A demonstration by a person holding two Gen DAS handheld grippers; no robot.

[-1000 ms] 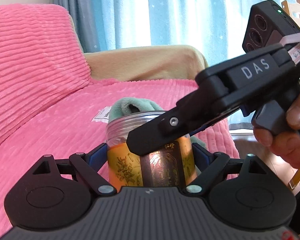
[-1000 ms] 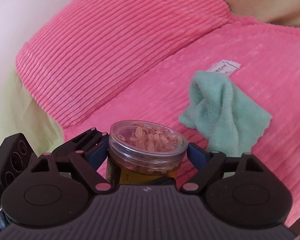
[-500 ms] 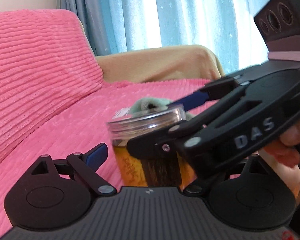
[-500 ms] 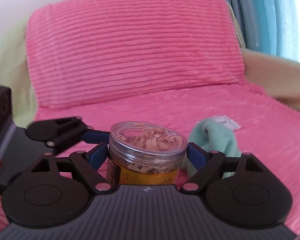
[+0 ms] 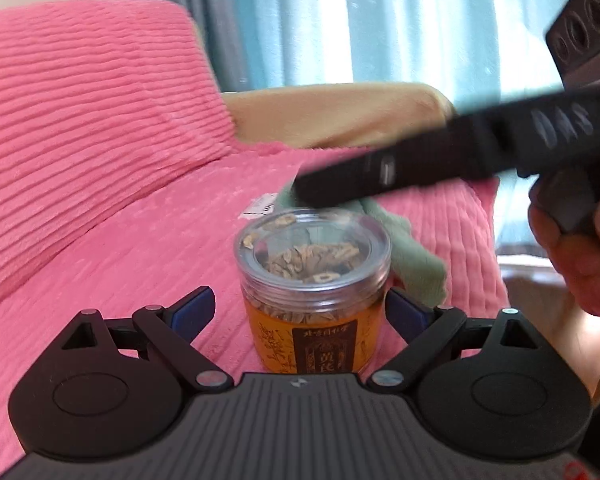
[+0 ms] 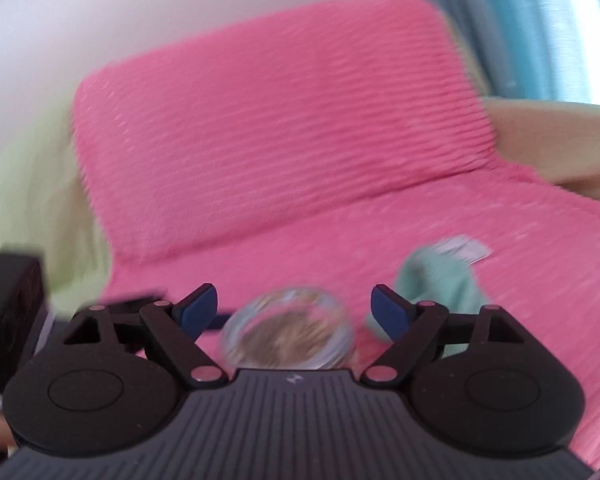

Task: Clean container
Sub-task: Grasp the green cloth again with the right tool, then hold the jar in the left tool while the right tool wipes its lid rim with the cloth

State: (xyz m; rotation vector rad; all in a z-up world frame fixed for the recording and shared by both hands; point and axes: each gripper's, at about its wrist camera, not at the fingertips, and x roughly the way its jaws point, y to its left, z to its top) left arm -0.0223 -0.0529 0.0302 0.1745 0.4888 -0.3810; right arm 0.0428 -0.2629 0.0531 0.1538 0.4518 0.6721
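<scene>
A clear jar (image 5: pixel 314 280) with an orange label and a see-through lid stands upright on the pink sofa seat (image 5: pixel 140 264), filled with dried slices. My left gripper (image 5: pixel 298 312) is open around the jar's lower half, with a gap at its left fingertip. In the right wrist view the jar (image 6: pixel 288 330) is a blur just below my open right gripper (image 6: pixel 294 314), which holds nothing. That gripper's black body (image 5: pixel 480 156) crosses above and behind the jar, held by a hand (image 5: pixel 580 264). A green cloth (image 5: pixel 412 252) lies behind the jar on the right.
A pink ribbed back cushion (image 6: pixel 280 112) rises behind the seat. A beige armrest (image 5: pixel 332 116) and blue curtains (image 5: pixel 360 20) are further back. A white label (image 6: pixel 462 248) lies by the green cloth (image 6: pixel 436 280). The seat's right edge drops off near the hand.
Both grippers have opened and let go of the jar, which now stands on the seat. My right gripper has lifted up and away from it, moving fast.
</scene>
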